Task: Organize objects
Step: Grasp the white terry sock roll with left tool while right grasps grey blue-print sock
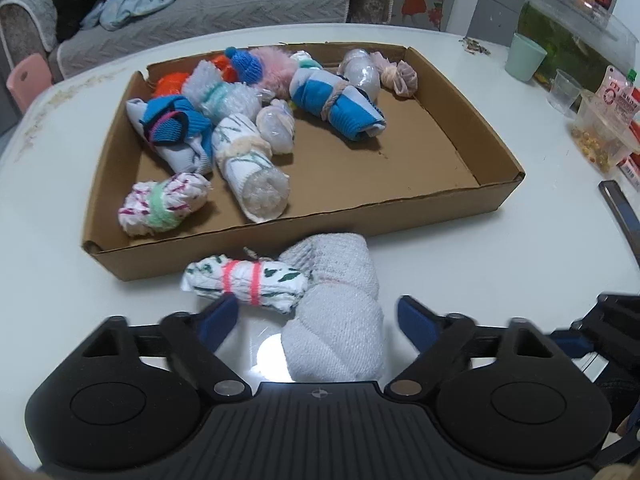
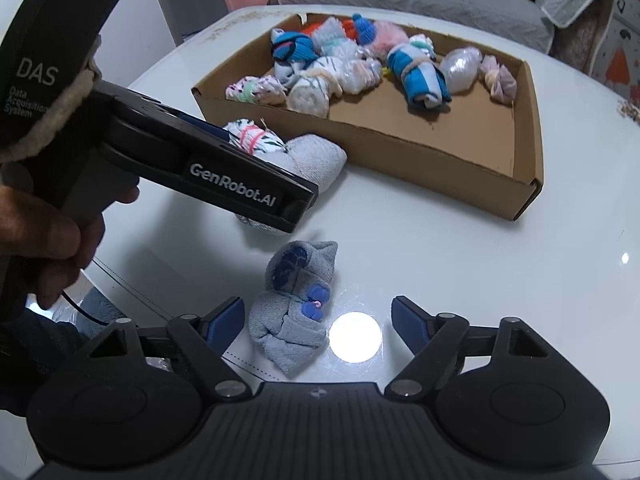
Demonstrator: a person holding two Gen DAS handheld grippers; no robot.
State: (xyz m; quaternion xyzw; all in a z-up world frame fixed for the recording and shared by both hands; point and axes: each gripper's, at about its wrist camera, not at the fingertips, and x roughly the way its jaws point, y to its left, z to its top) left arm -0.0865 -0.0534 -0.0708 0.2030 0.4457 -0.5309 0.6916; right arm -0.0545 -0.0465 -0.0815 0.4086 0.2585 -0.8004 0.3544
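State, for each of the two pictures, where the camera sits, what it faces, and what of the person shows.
Left wrist: on the left gripper, looking down at a white towel roll and leaf-print bundle; no hand visible.
Right wrist: on the right gripper, looking down at a grey sock bundle; the left hand shows.
Shared: cardboard tray, white table, towel roll.
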